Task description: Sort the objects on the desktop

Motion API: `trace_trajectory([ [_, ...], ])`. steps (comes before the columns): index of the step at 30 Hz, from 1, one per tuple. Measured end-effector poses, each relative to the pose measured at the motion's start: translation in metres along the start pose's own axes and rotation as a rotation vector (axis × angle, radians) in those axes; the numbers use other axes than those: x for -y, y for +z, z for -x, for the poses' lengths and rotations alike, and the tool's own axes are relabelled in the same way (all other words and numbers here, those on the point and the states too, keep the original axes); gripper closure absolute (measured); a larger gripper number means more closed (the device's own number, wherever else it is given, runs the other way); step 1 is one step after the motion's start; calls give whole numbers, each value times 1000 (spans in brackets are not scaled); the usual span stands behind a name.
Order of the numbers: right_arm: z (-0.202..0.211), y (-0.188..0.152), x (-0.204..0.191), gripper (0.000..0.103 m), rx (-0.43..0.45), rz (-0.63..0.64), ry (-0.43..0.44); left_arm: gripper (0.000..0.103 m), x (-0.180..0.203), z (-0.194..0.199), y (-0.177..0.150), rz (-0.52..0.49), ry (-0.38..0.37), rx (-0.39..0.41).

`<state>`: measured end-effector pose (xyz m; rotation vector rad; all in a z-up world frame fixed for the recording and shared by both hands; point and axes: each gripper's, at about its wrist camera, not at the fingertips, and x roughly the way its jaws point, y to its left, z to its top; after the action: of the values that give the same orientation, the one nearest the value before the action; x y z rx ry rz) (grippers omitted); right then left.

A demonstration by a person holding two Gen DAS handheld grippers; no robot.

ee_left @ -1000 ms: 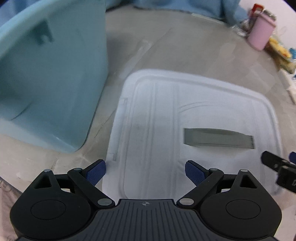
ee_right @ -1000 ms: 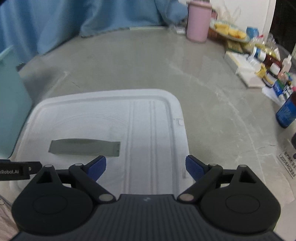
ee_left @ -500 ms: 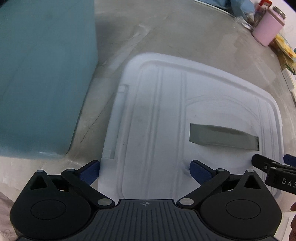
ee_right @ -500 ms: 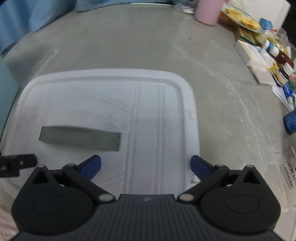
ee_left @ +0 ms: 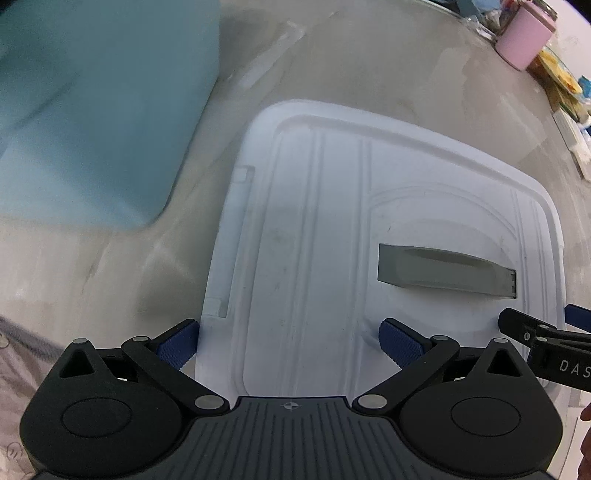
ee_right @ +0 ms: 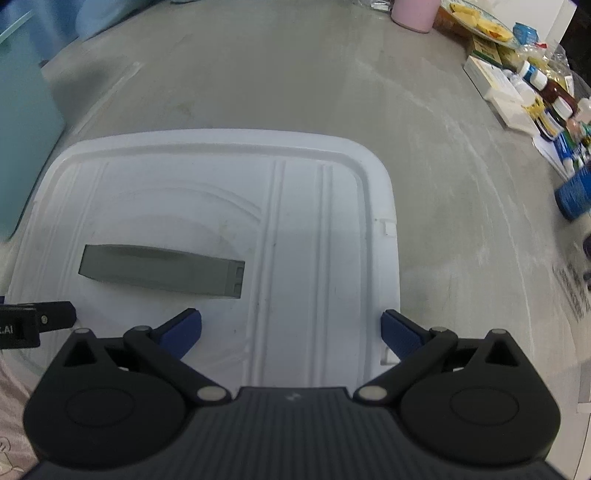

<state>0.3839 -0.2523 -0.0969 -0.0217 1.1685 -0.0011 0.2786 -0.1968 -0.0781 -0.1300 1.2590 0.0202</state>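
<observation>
A white plastic box lid [ee_left: 317,229] with a grey handle [ee_left: 443,271] lies flat on the grey table; it also shows in the right wrist view [ee_right: 306,229] with its handle [ee_right: 162,271]. My left gripper [ee_left: 290,341] is open and hangs over the lid's near left part, its left finger at the lid's left edge. My right gripper [ee_right: 291,332] is open over the lid's near right part, its right finger at the lid's right edge. Neither holds anything. Each gripper's tip shows in the other's view.
A light blue plastic bin [ee_left: 92,110] stands left of the lid. A pink cup [ee_left: 524,35] is at the far right. Bottles, boxes and a plate of food [ee_right: 535,85] crowd the table's right side. A blue can [ee_right: 572,192] stands there too.
Both grippers have dropped lower and closer over the lid, which now fills more of each view. Both stay open.
</observation>
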Motion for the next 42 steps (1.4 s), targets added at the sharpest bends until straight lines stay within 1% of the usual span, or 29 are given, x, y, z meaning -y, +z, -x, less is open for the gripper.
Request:
trace_trajectory([
  [5,9,-19,-9,0,-6,-2,-2,0,-5,8,-23,-9,-1,-1],
  [12,18,-41,-17,0,-10,-6,-8,0,-11,16,-43,-14,1,-5],
  [16,17,-45,-13,1,-14,-9,-6,0,-15,14,-52,-12,-2,-15],
  [19,16,-45,-5,1,-16,-43,20,0,-11,7,-54,-36,18,-43],
  [21,17,-44,0,0,4,-73,48,0,-14,3,-52,-6,14,-21],
  [22,16,-43,-2,0,-6,-79,48,0,-17,1,-49,21,3,-6],
  [23,14,-40,-3,0,-36,-86,42,0,-20,-3,-46,46,-5,-27],
  [25,8,-41,1,0,-72,-107,66,0,-18,-8,-45,21,12,-30],
  [26,2,-45,4,1,-85,-110,82,0,-16,-11,-44,4,22,-30],
  [28,-1,-50,8,20,-92,-120,82,3,-17,-14,-42,-1,51,-37],
  [29,1,-49,8,20,-87,-127,83,3,-17,-15,-40,-1,65,-41],
  [31,3,-42,5,20,-107,-124,68,7,-18,-14,-36,2,60,-61],
  [33,2,-40,2,20,-124,-115,63,13,-14,-9,-34,-22,60,-52],
  [36,13,-43,3,20,-74,-145,69,14,-14,1,-32,-22,39,-33],
  [39,27,-38,11,20,0,-202,108,14,-21,11,-28,31,-3,-21],
  [40,34,-35,10,20,47,-183,111,13,-24,16,-27,48,-10,-10],
  [41,38,-32,5,20,89,-154,90,13,-26,19,-27,67,-17,1],
  [42,39,-29,-1,19,102,-135,67,13,-28,21,-26,87,-22,11],
])
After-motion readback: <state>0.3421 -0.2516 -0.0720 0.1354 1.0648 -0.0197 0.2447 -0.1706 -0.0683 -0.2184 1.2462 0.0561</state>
